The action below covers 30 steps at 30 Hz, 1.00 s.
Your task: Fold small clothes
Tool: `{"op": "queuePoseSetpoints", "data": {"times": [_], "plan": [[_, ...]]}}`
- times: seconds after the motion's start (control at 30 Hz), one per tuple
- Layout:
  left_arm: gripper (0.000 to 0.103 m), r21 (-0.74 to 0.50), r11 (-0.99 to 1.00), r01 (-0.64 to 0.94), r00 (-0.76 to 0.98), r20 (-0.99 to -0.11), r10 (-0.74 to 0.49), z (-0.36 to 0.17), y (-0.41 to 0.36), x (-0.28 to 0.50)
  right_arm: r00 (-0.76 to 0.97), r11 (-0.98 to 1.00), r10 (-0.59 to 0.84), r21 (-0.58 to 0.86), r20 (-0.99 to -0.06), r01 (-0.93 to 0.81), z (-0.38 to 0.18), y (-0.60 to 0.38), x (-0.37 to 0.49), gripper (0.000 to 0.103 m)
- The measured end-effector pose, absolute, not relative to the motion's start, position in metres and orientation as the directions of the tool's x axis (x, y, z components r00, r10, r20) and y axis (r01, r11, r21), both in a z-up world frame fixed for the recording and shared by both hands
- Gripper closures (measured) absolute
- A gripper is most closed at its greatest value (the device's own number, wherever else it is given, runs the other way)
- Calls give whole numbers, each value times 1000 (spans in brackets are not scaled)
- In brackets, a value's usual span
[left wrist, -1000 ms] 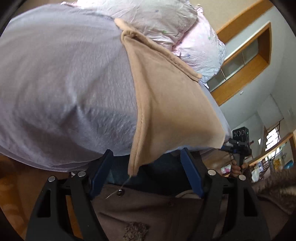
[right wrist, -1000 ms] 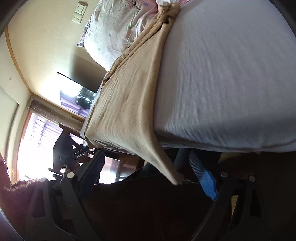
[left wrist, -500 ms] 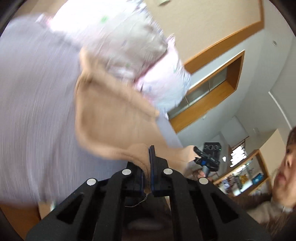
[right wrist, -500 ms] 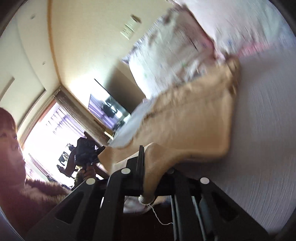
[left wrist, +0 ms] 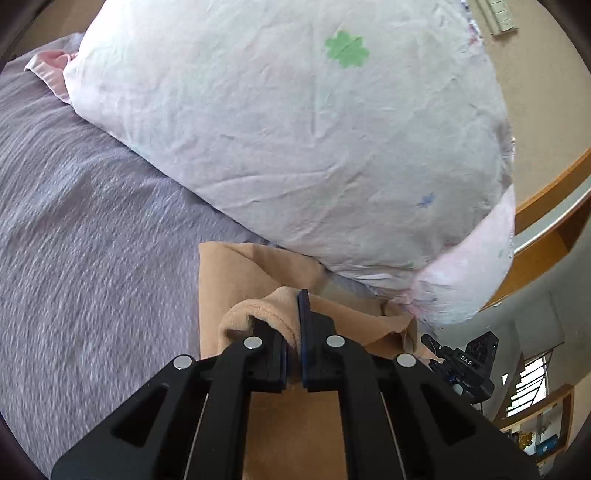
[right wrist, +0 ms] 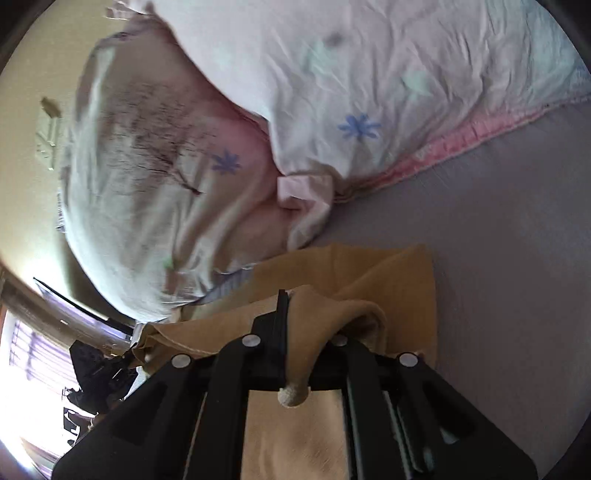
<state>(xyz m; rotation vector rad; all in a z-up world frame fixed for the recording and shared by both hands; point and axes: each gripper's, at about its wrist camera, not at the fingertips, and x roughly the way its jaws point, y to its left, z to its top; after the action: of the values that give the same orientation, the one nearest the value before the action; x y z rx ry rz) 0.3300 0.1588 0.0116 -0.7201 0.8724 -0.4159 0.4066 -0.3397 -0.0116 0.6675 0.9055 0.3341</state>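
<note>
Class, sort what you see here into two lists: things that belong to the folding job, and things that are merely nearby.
Belongs to the job:
tan garment
left tool, shut on the garment
right tool, shut on the garment

Merely nearby:
floral pillow
lilac bedsheet
wall switch plate
</note>
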Motion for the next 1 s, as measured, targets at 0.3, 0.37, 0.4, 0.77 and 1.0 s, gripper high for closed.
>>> {"op": "queuePoseSetpoints", "data": {"times": [0.3, 0.37, 0.4, 0.77, 1.0], "plan": [[86, -723, 685, 89, 642, -484, -594, 43, 162, 330, 709, 787, 411, 615, -573, 40, 23, -353, 372, 16], [30, -675, 731, 101, 699, -474, -535, 63, 165, 310, 675, 768, 494, 638, -548, -44, 28, -344, 355, 17], [23, -651, 753, 97, 715, -481, -508, 70, 166, 301, 655, 767, 523, 636, -545, -84, 29, -337, 346, 18], [26, -604, 796, 35, 517, -671, -532, 29, 162, 233, 642, 759, 545, 642, -538, -107, -2, -342, 313, 16], [57, -601, 797, -52, 519, -699, -493, 15, 143, 232, 691, 677, 562, 733, -455, -68, 2, -371, 313, 12]]}}
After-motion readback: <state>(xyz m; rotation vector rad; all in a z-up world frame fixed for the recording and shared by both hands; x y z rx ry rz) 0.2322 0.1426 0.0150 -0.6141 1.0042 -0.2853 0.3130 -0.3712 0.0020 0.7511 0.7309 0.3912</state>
